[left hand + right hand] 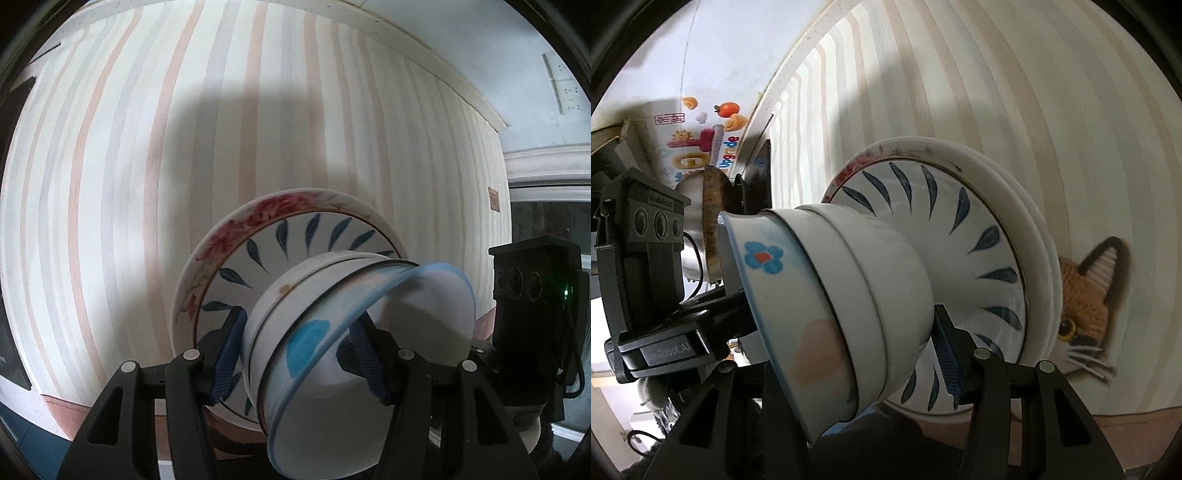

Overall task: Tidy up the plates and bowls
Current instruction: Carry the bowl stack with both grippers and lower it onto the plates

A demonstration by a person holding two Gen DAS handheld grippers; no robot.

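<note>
A nested stack of white bowls (295, 306) stands tilted over a blue-leaf plate (258, 251), which lies on a pink-flowered plate (266, 206). The top bowl (369, 332) has a blue rim and blue blotches. My left gripper (297, 354) is shut on the bowl stack, with one blue pad (227, 354) outside by the base and the other inside the top bowl. In the right wrist view my right gripper (846, 354) clamps the same bowls (849, 280). One of its pads (947, 354) shows between the bowls and the leaf plate (960, 229); the other finger is hidden.
A striped cloth (147, 166) covers the table. A knitted cat mat (1086, 306) lies beyond the plates. A metal bowl with a wooden piece (701, 221) and a colourful box (698, 144) stand at the left. Wall sockets (565, 85) are at the far right.
</note>
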